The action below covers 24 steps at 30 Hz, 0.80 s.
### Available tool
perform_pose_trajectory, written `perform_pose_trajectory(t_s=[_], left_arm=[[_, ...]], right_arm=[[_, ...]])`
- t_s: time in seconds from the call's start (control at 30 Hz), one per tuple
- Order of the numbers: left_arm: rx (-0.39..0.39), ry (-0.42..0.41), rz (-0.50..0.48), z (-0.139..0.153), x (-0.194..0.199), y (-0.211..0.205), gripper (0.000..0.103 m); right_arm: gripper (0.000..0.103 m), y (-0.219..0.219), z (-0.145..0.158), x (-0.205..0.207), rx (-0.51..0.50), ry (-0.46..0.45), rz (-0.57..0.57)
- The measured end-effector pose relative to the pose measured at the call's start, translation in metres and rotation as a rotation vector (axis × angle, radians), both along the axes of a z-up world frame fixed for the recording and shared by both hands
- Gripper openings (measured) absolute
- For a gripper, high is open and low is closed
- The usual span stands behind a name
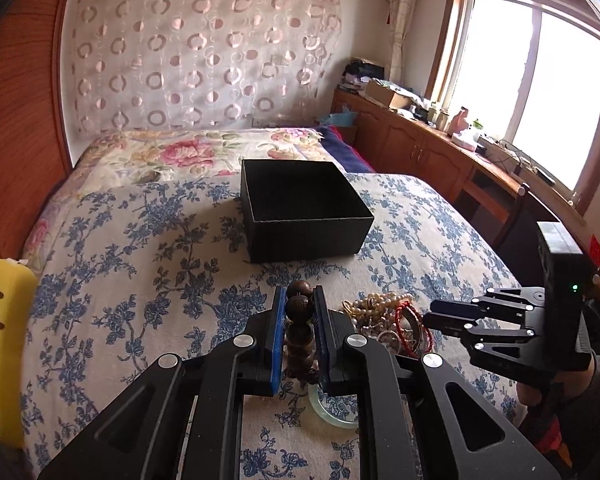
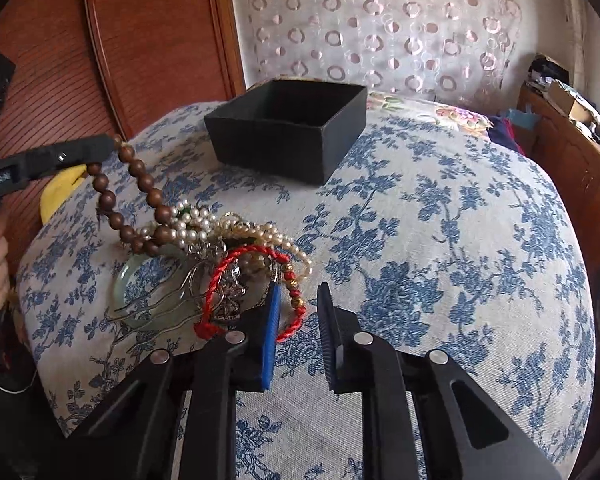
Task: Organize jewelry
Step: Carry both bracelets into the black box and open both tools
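My left gripper (image 1: 299, 300) is shut on a brown wooden bead bracelet (image 1: 300, 306) and holds it up; in the right wrist view the bracelet (image 2: 140, 196) hangs from the left gripper (image 2: 114, 144), its low end still touching the jewelry pile (image 2: 228, 248). The pile holds pearl strands (image 2: 196, 224), a red cord bracelet (image 2: 252, 292), a green jade bangle (image 2: 128, 280) and a metal hair comb (image 2: 160, 308). An open black box (image 1: 300, 208) sits beyond on the bed, also in the right wrist view (image 2: 288, 128). My right gripper (image 2: 298, 296) is open beside the red bracelet.
Everything rests on a bed with a blue floral cover (image 1: 140, 260). A wooden headboard (image 2: 140, 40) stands behind. A yellow object (image 1: 4, 340) lies at the bed's left edge. Wooden cabinets (image 1: 420, 148) with clutter run under the window.
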<state>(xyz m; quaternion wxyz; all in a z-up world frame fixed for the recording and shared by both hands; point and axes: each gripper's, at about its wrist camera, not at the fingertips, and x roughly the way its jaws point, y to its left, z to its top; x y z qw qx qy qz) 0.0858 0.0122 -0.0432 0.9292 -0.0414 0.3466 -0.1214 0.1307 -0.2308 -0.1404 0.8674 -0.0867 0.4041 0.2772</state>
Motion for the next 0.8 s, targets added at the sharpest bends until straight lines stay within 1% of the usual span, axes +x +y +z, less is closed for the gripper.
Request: perform_pose_trajectory(t_s=[0.13, 0.2, 0.27, 0.37, 0.43, 0.6, 0.8], left_arm=[[-0.002, 0.002, -0.004, -0.002, -0.002, 0.001, 0.012], [-0.003, 0.004, -0.003, -0.003, -0.001, 0.001, 0.012], [-0.002, 0.001, -0.002, -0.003, -0.002, 0.000, 0.012], [-0.001, -0.010, -0.001, 0.000, -0.005, 0.000, 0.012], [0.001, -0.021, -0.001, 0.003, -0.007, 0.001, 0.012], [-0.004, -0.041, -0.005, 0.012, -0.009, 0.000, 0.012], [0.014, -0.068, -0.021, 0.024, -0.003, -0.003, 0.012]], right_arm=[[0.019, 0.005, -0.005, 0.005, -0.018, 0.017, 0.001], [0.018, 0.009, -0.009, 0.007, -0.045, 0.013, 0.006], [0.008, 0.012, -0.009, 0.007, -0.065, 0.000, 0.015], [0.008, 0.011, -0.006, 0.005, -0.061, 0.000, 0.028], [0.008, 0.008, 0.001, 0.003, -0.041, -0.024, 0.030], [0.008, 0.000, 0.030, -0.008, 0.011, -0.098, 0.014], [0.008, 0.002, 0.049, 0.003, 0.016, -0.134, 0.020]])
